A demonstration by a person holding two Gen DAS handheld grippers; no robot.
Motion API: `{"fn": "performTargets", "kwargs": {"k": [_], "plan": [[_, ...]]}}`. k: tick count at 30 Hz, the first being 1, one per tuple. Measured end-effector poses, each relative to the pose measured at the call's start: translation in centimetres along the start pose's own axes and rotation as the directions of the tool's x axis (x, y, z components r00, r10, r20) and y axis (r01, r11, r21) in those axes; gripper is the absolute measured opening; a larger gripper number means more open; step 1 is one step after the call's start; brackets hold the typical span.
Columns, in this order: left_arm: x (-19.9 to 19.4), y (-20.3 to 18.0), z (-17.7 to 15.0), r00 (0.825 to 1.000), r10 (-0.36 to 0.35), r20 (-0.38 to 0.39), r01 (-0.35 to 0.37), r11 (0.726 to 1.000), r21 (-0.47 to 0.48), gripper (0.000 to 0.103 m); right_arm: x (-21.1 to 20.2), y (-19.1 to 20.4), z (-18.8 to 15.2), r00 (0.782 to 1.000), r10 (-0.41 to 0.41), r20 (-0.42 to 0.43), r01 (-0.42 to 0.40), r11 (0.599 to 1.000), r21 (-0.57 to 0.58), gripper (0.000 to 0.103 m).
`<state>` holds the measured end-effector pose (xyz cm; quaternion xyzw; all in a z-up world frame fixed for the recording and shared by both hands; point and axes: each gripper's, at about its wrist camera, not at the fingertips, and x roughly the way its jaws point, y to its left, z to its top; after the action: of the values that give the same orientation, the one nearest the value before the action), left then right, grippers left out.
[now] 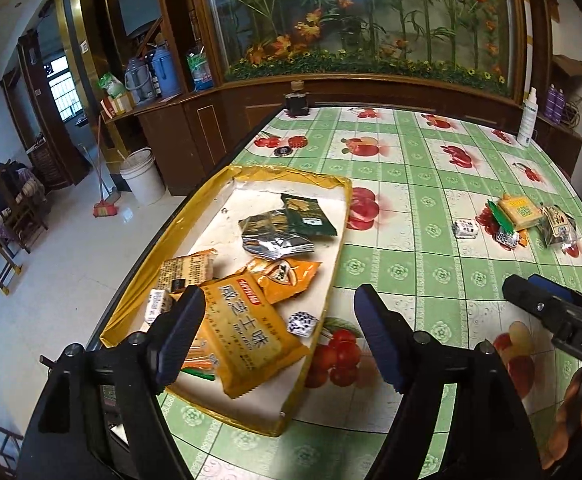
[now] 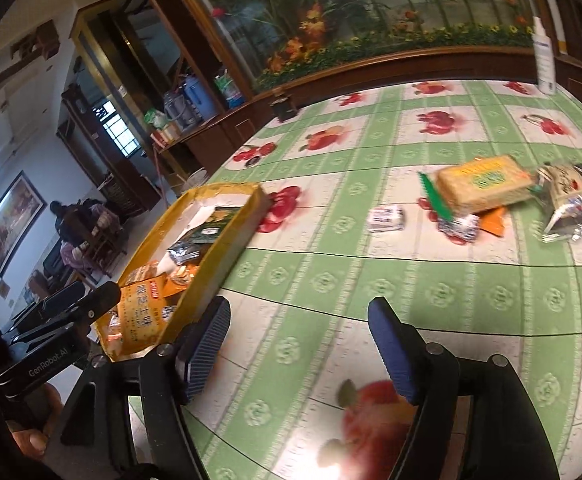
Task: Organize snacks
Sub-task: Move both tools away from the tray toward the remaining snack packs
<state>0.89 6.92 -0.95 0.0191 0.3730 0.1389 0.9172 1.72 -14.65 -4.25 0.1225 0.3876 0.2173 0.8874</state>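
On the counter, spread with a green fruit-print cloth, a yellow-rimmed tray sits at the left edge, holding several snack packets, among them a big yellow packet and a green packet. Well apart to the right lies a loose cluster of snacks, with a small white candy just beside it. The left hand-held gripper hovers released over the tray's near end; the right hand-held gripper, also released and empty, is above bare cloth.
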Motion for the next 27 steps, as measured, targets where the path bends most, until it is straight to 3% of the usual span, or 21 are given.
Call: {"fn": "performTargets", "kwargs": {"k": [7,16,20,27], "plan": [[0.5,-2.7,0.3,0.999,-0.029,-0.017,0.03,0.999,0.033,0.077,-1.5,-4.4,-0.2,0.998,-0.059,0.019,0.058,0.996,0.064,0.073],[1.5,-9.5,1.7,0.987,-0.152,-0.05,0.157,0.98,0.12,0.077,-4.1,-11.0,0.2,0.983,-0.176,0.05,0.166,0.973,0.163,0.074],[1.8,-12.8,2.9,0.977,-0.207,-0.049,0.213,0.962,0.172,0.077,-5.0,-13.5,0.8,0.974,-0.22,0.059,0.204,0.958,0.2,0.074],[3.7,-19.4,6.0,0.942,-0.326,-0.077,0.334,0.893,0.303,0.077,-6.2,-16.9,2.1,0.961,-0.265,0.075,0.239,0.939,0.248,0.074]]}}
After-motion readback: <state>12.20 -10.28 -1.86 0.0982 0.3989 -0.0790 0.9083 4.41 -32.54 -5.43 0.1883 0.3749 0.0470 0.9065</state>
